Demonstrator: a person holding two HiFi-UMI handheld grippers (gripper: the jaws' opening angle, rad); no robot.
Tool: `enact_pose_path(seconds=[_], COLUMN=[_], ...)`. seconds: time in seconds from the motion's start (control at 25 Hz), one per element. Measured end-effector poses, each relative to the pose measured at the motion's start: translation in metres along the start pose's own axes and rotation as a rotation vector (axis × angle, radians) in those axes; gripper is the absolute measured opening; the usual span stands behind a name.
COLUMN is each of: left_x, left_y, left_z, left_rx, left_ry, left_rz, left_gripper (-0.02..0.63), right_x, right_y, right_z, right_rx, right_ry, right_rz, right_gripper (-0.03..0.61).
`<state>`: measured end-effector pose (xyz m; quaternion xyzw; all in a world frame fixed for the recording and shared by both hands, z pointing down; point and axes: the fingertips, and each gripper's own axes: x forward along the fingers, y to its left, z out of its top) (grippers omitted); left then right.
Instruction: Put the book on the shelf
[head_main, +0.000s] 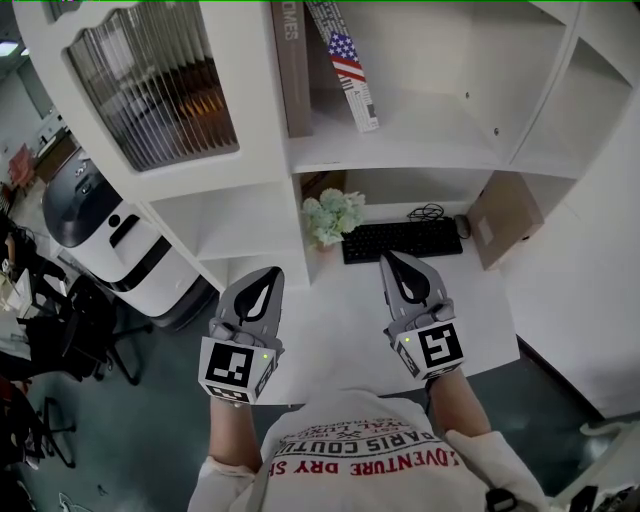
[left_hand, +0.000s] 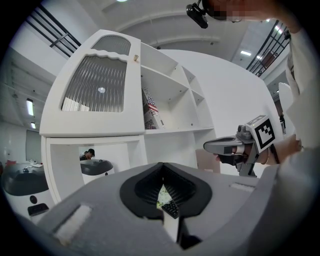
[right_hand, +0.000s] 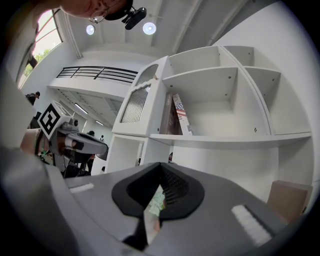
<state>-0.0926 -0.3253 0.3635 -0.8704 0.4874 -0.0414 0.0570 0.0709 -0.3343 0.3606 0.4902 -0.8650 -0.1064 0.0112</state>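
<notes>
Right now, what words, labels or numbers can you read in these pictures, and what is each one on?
"OMES", cut off: spine of brown upright book.
"PARIS COUTU", "OVENTURE DRY", upside down: person's white shirt.
Flag-patterned leaning book: print too small.

**Open-plan office or lab hall.** Just ahead of your right claw (head_main: 393, 258) lie a black keyboard (head_main: 402, 240) and a mouse (head_main: 461, 226) on a white desk (head_main: 340, 330). A potted plant (head_main: 333, 216) stands ahead of and between both claws. Above them rises a white shelf unit (head_main: 420, 140) holding books (head_main: 347, 60). To the left of your left claw (head_main: 266, 272) stand a white wheeled machine (head_main: 140, 265) and black office chairs (head_main: 60, 330). High above the claws, ceiling lights (right_hand: 149, 28) and a railed balcony (right_hand: 95, 74) mark a large shared hall.
</notes>
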Motion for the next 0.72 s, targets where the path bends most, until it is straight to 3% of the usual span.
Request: enact_pose_path(seconds=[0.72], left_x=[0.0027], left_y=[-0.0041], left_z=[-0.0001], left_rx=[-0.035], left_ry=[-0.003], left_rz=[-0.006], left_gripper=[0.006], right_x=[0.0009], right_y=[0.002], right_z=[-0.0019], right_rx=[-0.007], right_ry=[0.007], right_rz=[0.013], right_gripper=[0.0])
